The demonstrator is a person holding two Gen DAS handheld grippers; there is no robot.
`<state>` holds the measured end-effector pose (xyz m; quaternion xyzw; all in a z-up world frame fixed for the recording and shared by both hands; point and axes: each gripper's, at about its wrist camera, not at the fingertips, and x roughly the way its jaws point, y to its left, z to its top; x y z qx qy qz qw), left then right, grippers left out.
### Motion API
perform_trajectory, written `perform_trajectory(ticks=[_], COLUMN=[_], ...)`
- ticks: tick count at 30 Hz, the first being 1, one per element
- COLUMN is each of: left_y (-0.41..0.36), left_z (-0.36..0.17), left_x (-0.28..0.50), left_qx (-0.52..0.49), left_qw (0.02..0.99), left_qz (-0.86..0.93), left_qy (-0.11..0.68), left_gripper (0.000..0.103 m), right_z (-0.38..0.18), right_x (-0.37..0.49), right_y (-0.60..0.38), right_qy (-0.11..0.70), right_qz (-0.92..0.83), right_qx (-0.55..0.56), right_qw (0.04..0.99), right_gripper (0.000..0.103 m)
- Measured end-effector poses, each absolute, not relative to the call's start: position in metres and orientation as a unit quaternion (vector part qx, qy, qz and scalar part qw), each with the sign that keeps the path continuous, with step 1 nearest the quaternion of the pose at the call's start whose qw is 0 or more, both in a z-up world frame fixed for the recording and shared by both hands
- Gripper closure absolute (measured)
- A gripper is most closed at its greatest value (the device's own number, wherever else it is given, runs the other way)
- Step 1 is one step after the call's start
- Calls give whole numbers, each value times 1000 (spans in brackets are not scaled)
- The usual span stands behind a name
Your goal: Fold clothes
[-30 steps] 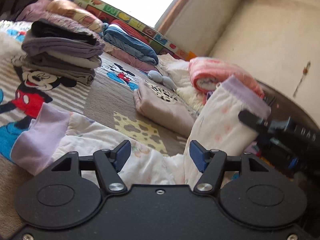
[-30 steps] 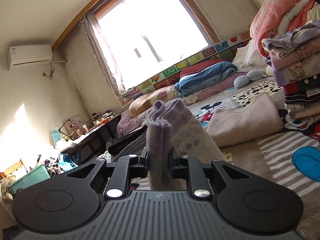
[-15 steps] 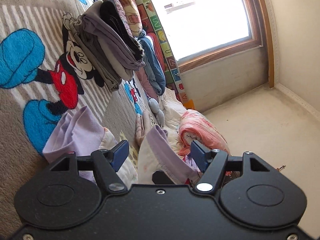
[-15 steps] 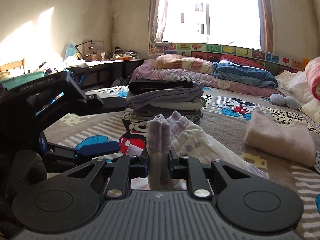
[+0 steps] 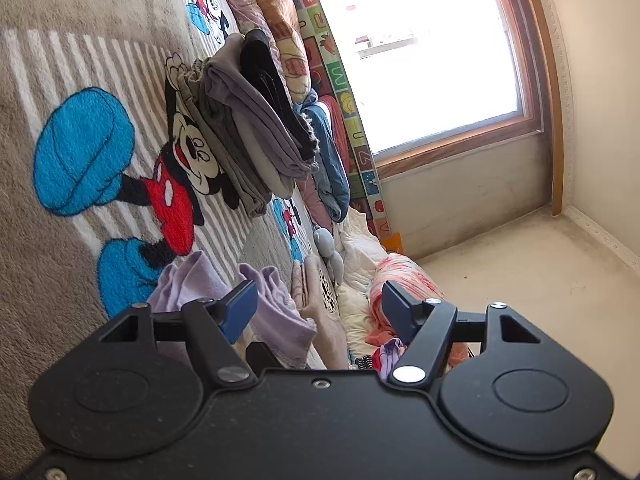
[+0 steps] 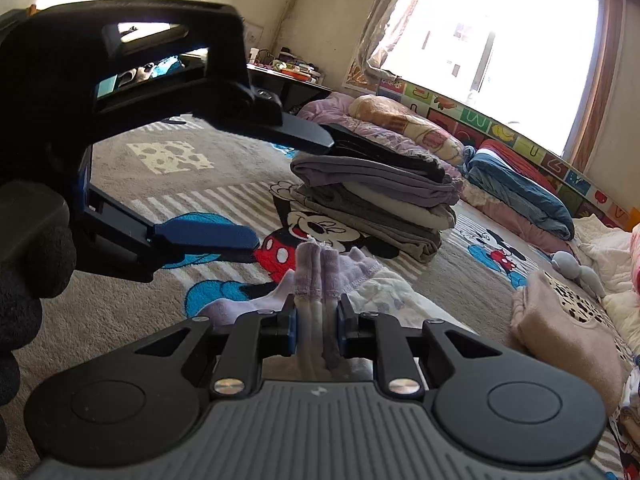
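- The garment (image 6: 376,284), white-printed with lilac cuffs, is kept low over the cartoon blanket (image 6: 120,312), evidently so that one half can be laid onto the other.
- Its gathered lilac cuffs (image 6: 316,276) are clamped together in the right gripper (image 6: 316,330), jaws narrowed onto the bunched cloth; both ends seem to be held as one so the fold stays aligned.
- The left gripper (image 5: 316,308) is held rolled on its side, jaws wide apart, nothing between them; a lilac cuff (image 5: 276,312) lies just beyond its blue pads.
- A stack of folded clothes (image 6: 372,196) is set well behind, and a folded pink garment (image 6: 560,340) lies to the right, probably finished pieces.
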<state>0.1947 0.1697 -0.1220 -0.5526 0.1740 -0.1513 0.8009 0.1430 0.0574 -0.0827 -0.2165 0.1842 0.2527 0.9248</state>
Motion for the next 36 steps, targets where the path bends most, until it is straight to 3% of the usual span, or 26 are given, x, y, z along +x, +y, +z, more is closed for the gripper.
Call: perform_trajectory(ticks=[7, 13, 16, 22, 25, 28, 33, 36], left_y=[169, 138, 133, 128, 122, 123, 122, 128], left_z=[-124, -120, -120, -128, -128, -127, -117, -112], left_x=[200, 212, 215, 223, 225, 223, 215, 212], left_qx=[-517, -404, -383, -351, -334, -331, -333, -355], left_qw=[820, 868, 874, 876, 880, 885, 895, 891], left_qz=[-135, -131, -144, -153, -155, -151, -169, -176], left_qy=[205, 257, 262, 293, 299, 290, 246, 220], left_gripper=[36, 37, 50, 56, 67, 84, 89, 89], right_z=[-98, -105, -108, -112, -111, -107, -85, -67], right_x=[143, 134, 133, 123, 119, 110, 80, 85], right_y=[61, 59, 56, 54, 50, 40, -10, -59], right_qy=[176, 153, 151, 132, 130, 131, 126, 130], right_qz=[248, 240, 242, 265, 275, 293, 309, 294], right_qx=[-221, -228, -223, -249, -257, -258, -190, -84], right_qw=[926, 931, 932, 922, 917, 911, 923, 943], right_gripper=[82, 78, 78, 70, 69, 59, 56, 58])
